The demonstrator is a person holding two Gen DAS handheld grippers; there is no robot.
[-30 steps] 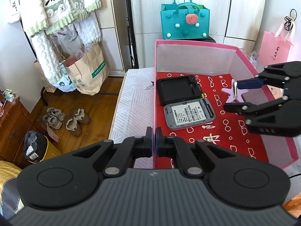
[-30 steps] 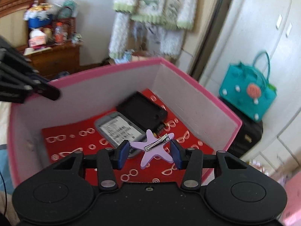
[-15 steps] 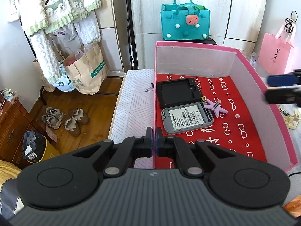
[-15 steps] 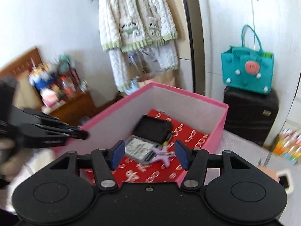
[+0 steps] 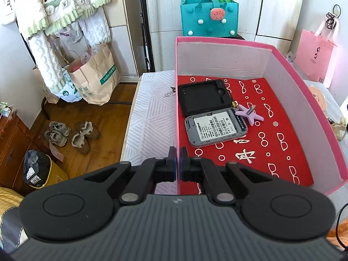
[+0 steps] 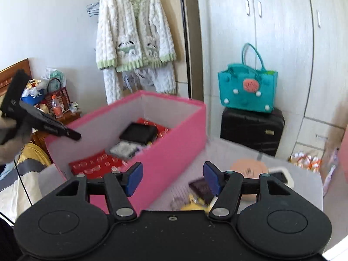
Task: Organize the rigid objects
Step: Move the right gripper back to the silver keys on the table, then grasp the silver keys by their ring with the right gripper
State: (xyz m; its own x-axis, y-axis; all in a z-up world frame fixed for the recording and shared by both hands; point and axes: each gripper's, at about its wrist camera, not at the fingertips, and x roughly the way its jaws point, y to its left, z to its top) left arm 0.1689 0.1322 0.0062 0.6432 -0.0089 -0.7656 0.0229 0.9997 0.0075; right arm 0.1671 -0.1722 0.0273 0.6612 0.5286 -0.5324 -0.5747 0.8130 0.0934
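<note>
A pink box (image 5: 304, 91) with a red patterned floor holds a black case (image 5: 203, 97), a grey device (image 5: 215, 129) with a label, and a purple star hair clip (image 5: 250, 114) lying beside them. My left gripper (image 5: 178, 165) is shut on the box's near left wall. My right gripper (image 6: 173, 179) is open and empty, outside the box (image 6: 174, 134) to its right, above the table. Small items lie on the table below it: a dark packet (image 6: 201, 188), a yellow thing (image 6: 191, 205), a peach disc (image 6: 250, 167) and a white-rimmed device (image 6: 280, 176).
A teal felt bag (image 6: 248, 89) sits on a black suitcase (image 6: 252, 128) behind the table. A pink paper bag (image 5: 315, 54) stands at the right. Jackets hang on a rack (image 5: 58, 6) with paper bags and shoes (image 5: 71, 134) on the wood floor left of the table.
My right gripper opened and dropped the purple star clip into the box beside the grey device, then pulled back out of the box to the right. The left gripper has not moved.
</note>
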